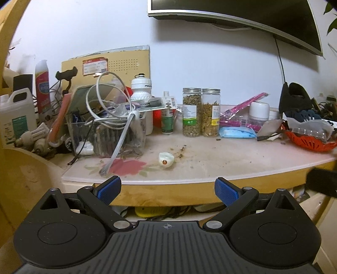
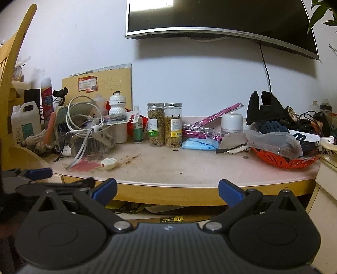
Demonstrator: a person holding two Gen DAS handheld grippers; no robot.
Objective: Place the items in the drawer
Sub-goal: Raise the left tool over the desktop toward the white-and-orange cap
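Observation:
My left gripper (image 1: pixel 168 189) is open and holds nothing, level with the front edge of a cluttered wooden table (image 1: pixel 189 191). My right gripper (image 2: pixel 167 190) is open and holds nothing too, just right of the left one, whose blue pad (image 2: pixel 40 173) shows at the left edge. On the tabletop lie a small white piece with an orange dot (image 1: pixel 166 159) (image 2: pixel 109 163), two glass jars of dried herbs (image 1: pixel 201 111) (image 2: pixel 164 124), a blue packet (image 1: pixel 237 131) (image 2: pixel 200 145) and a pink package (image 1: pixel 242 111). No drawer shows clearly in either view.
A clear bin with tangled white cables (image 1: pixel 107 130) fills the table's left. An orange basket of clutter (image 2: pixel 284 161) sits at the right, beside a pale cabinet (image 2: pixel 324 189). A monitor (image 2: pixel 210 16) hangs on the wall above. A shelf under the table holds a yellow object (image 1: pixel 151 211).

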